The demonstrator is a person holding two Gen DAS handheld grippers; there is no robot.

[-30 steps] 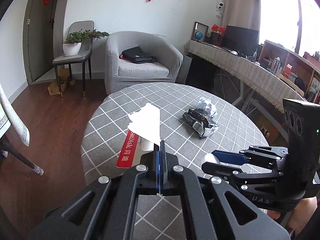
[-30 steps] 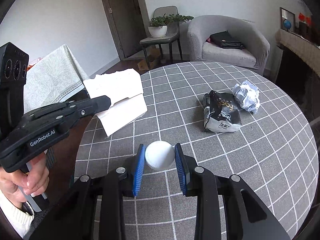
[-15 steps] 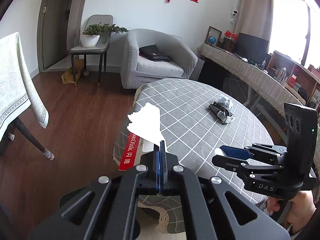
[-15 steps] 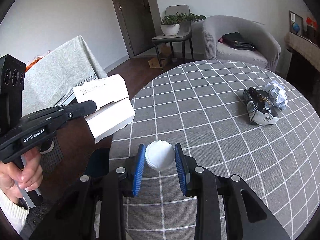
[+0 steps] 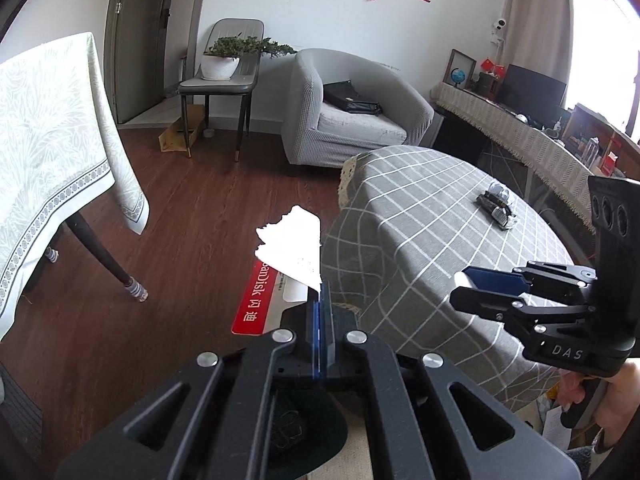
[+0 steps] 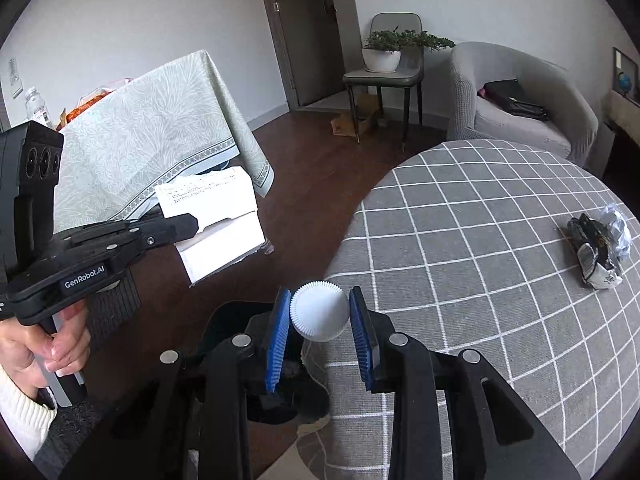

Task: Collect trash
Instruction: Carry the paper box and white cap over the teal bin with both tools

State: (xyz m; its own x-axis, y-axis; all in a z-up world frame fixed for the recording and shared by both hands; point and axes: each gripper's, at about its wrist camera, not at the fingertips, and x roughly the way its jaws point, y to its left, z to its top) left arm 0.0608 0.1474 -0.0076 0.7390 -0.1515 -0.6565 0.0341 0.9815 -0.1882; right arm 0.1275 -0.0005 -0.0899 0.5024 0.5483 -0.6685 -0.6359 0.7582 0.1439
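We've got both claws loaded. The left claw (image 5: 321, 312) is clamped tight on a torn white box (image 5: 294, 246) w/ a red strip, which sticks out ahead of the tips, over the wood floor (image 5: 192, 216) and just left of the table (image 5: 420, 216) edge. The right claw (image 6: 320, 320) squeezes a small white ribbed cap (image 6: 319, 311) btwn its blue pads (image 6: 279, 320), right at the table's edge.

Below both claws sits a dark bin (image 6: 228, 320); from the right wrist view its rim shows just under and left of the pads, from the left wrist view it lies directly beneath the claw body. So the step in hand looks like the drop.

How to do it well, as we judge it:
- Get each load fully over the bin mouth before letting go; the box is wide and light, so lower it close to the rim or it may flutter off to the floor.
- Release one at a time, box first prob., since it could block the opening.
- The cap is round and will bounce or roll, so open low, not from height.

Still left ahead and right of the right claw, well apart on the table: a dark wrapper (image 6: 596, 256) touching a crumpled foil ball (image 6: 618, 224).
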